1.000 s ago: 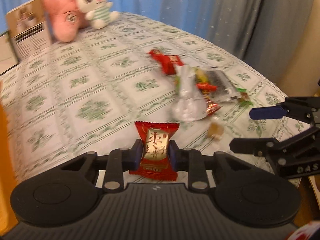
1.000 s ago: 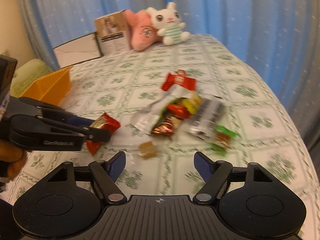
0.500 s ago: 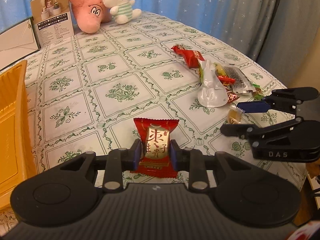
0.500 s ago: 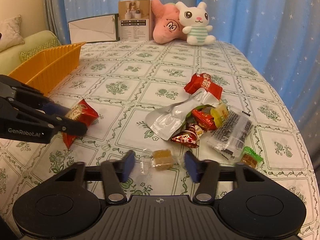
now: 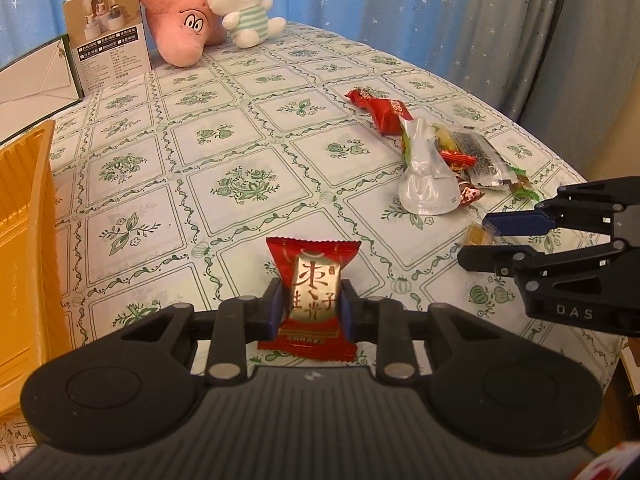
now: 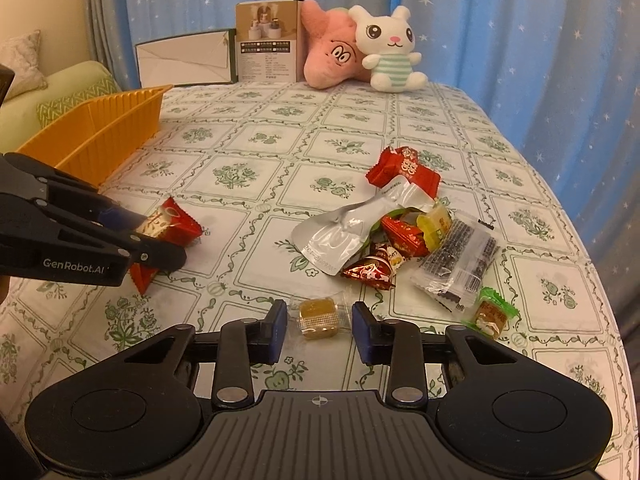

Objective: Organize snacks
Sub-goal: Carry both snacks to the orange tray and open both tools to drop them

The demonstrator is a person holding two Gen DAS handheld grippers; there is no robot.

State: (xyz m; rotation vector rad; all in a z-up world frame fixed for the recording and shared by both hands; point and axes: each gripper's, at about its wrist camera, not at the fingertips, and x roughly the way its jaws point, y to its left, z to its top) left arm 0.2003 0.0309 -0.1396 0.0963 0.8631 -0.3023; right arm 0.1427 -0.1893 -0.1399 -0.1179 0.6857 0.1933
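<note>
My left gripper [image 5: 311,305] is shut on a red and gold snack packet [image 5: 313,292] and holds it above the tablecloth; the packet also shows in the right wrist view [image 6: 168,227]. My right gripper [image 6: 319,322] is open, its blue pads on either side of a small clear-wrapped brown candy [image 6: 319,317] that lies on the table, with a gap on each side. The right gripper also shows in the left wrist view [image 5: 478,238]. A pile of mixed snacks [image 6: 404,236] lies beyond it. An orange basket [image 6: 96,132] stands at the left.
A silver pouch [image 6: 344,232], a red packet [image 6: 404,170] and a green-wrapped candy [image 6: 493,312] lie in or beside the pile. Two plush toys [image 6: 360,52], a carton [image 6: 266,42] and an envelope stand [image 6: 186,60] are at the far edge. The table drops off at the right.
My right gripper moved forward and down over the brown candy and its jaws narrowed around it. My left gripper kept its hold on the red packet and swung left towards the orange basket.
</note>
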